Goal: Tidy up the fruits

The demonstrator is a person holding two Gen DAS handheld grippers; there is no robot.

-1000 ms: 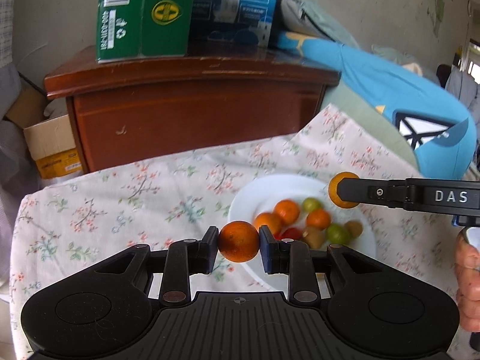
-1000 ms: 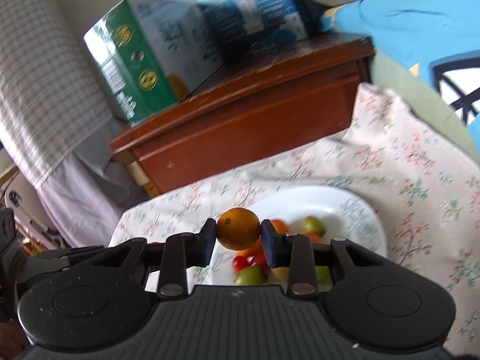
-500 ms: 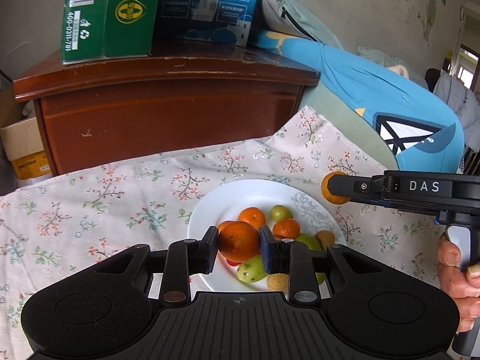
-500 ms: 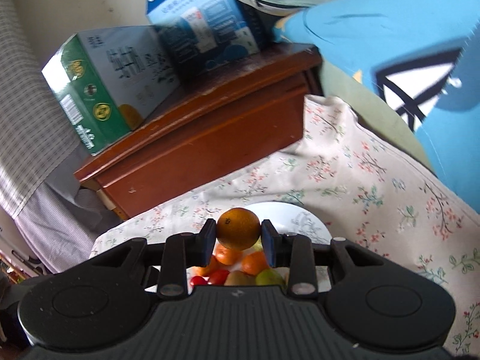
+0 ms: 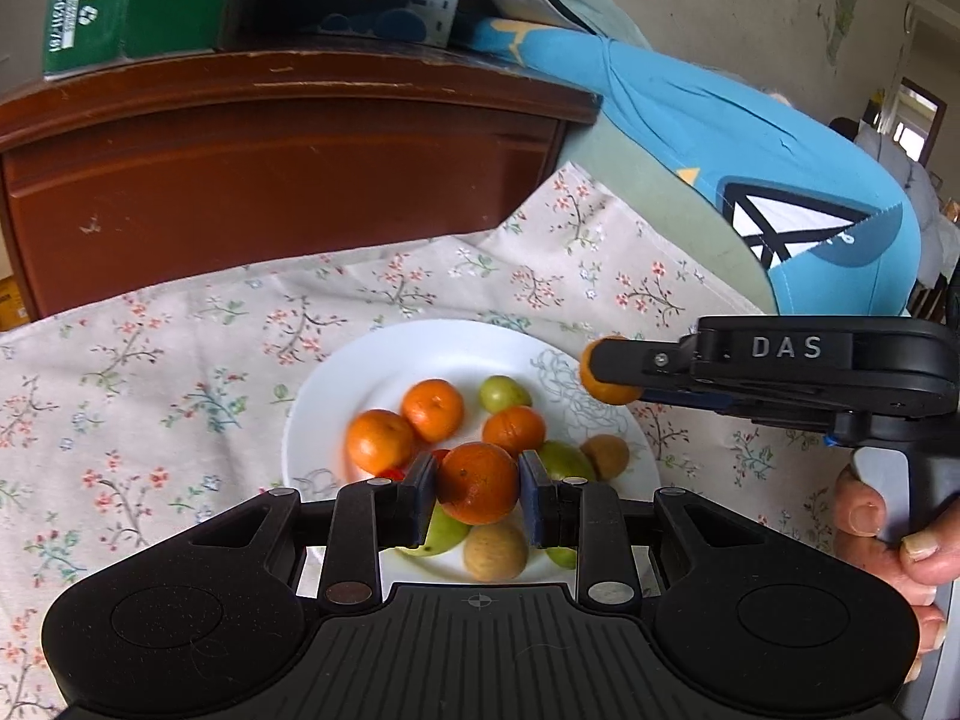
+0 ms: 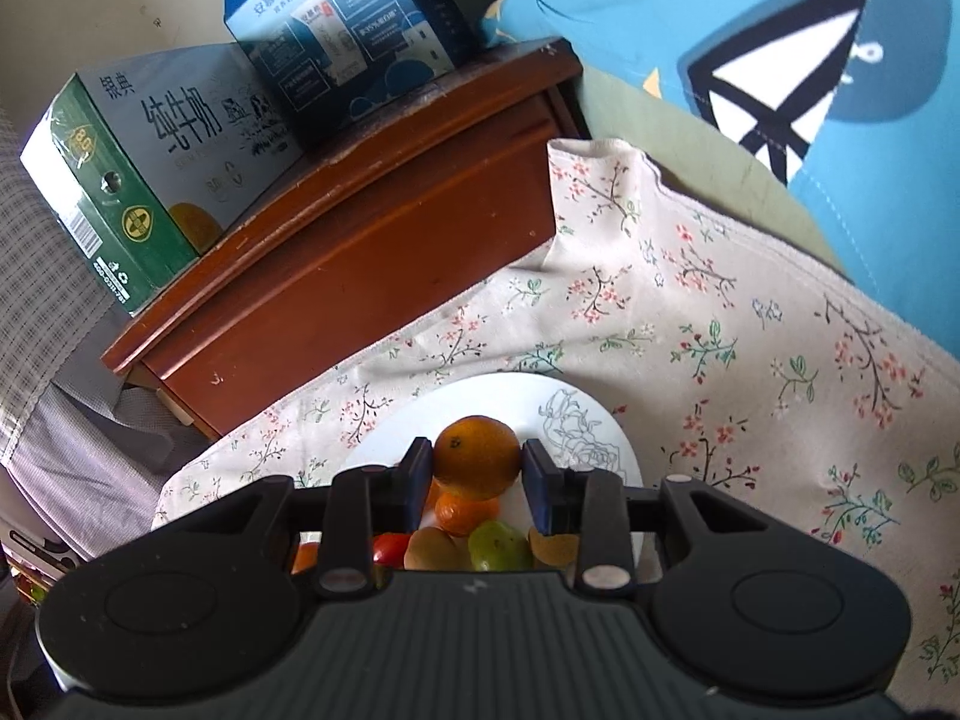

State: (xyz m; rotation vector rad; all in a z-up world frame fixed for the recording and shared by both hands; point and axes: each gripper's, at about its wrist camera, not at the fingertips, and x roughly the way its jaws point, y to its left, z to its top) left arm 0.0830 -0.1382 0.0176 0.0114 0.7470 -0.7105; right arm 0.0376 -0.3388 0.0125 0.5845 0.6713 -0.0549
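A white plate (image 5: 372, 372) on the floral cloth holds several oranges, green fruits, brown fruits and something red. My left gripper (image 5: 478, 495) is shut on an orange (image 5: 477, 483) and holds it above the plate's near side. My right gripper (image 6: 477, 474) is shut on another orange (image 6: 477, 456) over the plate (image 6: 510, 399). In the left wrist view the right gripper (image 5: 606, 369) comes in from the right, its orange (image 5: 600, 387) above the plate's right rim.
A brown wooden cabinet (image 5: 288, 180) stands behind the cloth with a green carton (image 6: 132, 180) and a blue carton (image 6: 342, 42) on top. A blue cushion (image 5: 750, 180) lies at the right. The floral cloth (image 6: 750, 360) spreads right of the plate.
Both grippers have moved in over the plate and lower, each still holding its orange. The plate now looks larger and sits under both sets of fingers.
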